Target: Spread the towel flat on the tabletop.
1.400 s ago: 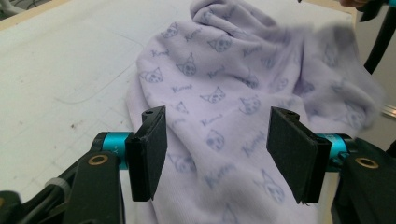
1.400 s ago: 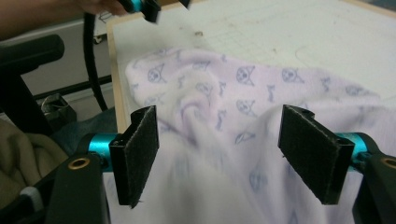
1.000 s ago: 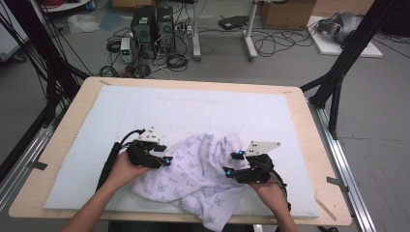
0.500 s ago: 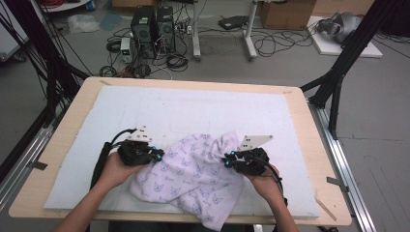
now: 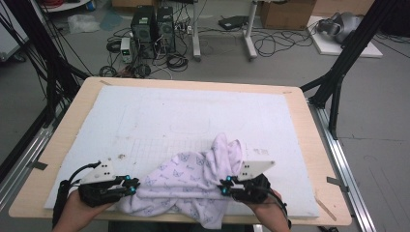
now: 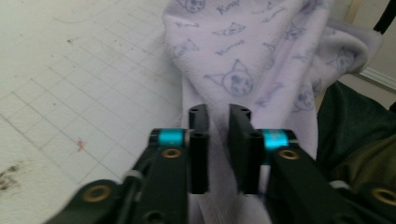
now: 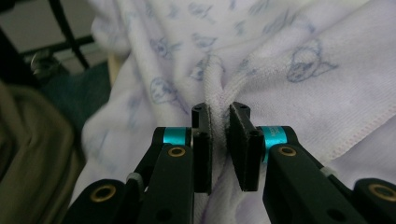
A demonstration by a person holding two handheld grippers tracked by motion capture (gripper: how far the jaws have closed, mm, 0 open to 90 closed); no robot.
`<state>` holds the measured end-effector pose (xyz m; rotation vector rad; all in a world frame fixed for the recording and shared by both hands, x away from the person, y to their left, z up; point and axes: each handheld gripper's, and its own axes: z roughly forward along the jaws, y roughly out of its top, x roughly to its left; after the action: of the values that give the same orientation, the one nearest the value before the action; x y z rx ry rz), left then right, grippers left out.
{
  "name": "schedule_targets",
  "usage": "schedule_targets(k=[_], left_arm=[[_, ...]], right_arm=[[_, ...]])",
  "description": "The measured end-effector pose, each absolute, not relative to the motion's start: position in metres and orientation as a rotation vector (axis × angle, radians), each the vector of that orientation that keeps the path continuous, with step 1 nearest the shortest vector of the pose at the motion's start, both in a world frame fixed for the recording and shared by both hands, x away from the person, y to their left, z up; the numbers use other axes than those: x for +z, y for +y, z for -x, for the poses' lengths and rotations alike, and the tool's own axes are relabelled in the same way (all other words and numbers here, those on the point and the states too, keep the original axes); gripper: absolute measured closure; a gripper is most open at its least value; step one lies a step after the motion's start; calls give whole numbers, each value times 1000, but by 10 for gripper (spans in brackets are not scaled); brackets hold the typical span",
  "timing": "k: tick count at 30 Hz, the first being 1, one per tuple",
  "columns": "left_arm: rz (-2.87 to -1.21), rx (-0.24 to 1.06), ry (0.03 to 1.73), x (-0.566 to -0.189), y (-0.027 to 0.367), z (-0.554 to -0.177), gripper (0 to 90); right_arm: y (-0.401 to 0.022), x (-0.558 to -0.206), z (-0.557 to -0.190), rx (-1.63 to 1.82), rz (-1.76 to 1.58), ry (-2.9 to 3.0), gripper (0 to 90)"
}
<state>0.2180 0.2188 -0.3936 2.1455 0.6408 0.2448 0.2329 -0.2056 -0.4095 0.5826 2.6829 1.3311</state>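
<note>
Judging by how things lie, the work is at an early stage: the pale lilac terry towel with printed cat faces (image 5: 191, 181) sits bunched at the lower centre of the frame on the white gridded mat over the wooden bench (image 5: 309, 145), not yet spread or folded. The left claw (image 5: 129, 184) and right claw (image 5: 225, 188) each pinch a towel edge, jaws narrow; the small script between the cat faces is too blurred to read
</note>
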Motion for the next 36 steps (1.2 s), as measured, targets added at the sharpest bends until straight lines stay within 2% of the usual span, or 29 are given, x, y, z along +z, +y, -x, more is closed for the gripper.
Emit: schedule_targets(k=[1,2,3,4,5,8,9,10,11,16,19,20,21,22,23,25,32,34,35,36], left_arm=[[-2145,245,641,-394,219,-218,646],[-2139,234,644,-394,218,-221,646],[-2128,226,638,-392,217,-224,590],[-2115,225,638,-390,216,-228,590],[-2097,225,628,-384,211,-238,547],[-2085,227,616,-380,204,-251,541],[-2081,221,614,-379,198,-260,537],[-2079,222,610,-379,194,-266,537],[-2083,223,608,-381,189,-274,537],[-2133,144,650,-400,162,-312,520],[-2198,72,678,-417,146,-325,424],[-2230,55,677,-423,142,-328,424],[-2261,42,672,-427,138,-329,440],[-2283,14,662,-431,136,-331,440],[-2295,-23,643,-434,135,-331,663],[-2283,-28,620,-432,134,-330,811],[-2126,161,733,-399,163,-332,842],[-2069,245,758,-381,173,-331,842],[-1996,331,788,-361,184,-330,842],[-1996,331,788,-361,184,-330,842]], right_arm=[[-206,-409,-233,1331,-583,2683,792],[-207,-413,-229,1308,-593,2710,778],[-212,-413,-224,1317,-596,2731,718],[-212,-413,-224,1317,-596,2731,718],[-216,-404,-224,1365,-606,2717,634],[-218,-391,-228,1409,-594,2669,593],[-217,-377,-236,1426,-591,2616,530],[-217,-377,-236,1426,-591,2616,530],[-214,-372,-247,1429,-590,2590,494],[-206,-380,-276,1375,-642,2555,422],[-201,-395,-294,1318,-689,2568,430],[-200,-400,-299,1288,-707,2587,466],[-198,-408,-305,1255,-718,2619,606],[-198,-408,-305,1255,-718,2619,606],[-198,-413,-308,1256,-701,2655,735],[-199,-413,-310,1271,-682,2666,823],[-193,-385,-327,1272,-619,2660,864],[-190,-367,-336,1269,-597,2627,865],[-187,-346,-344,1279,-583,2577,865],[-187,-335,-348,1288,-570,2545,865]])
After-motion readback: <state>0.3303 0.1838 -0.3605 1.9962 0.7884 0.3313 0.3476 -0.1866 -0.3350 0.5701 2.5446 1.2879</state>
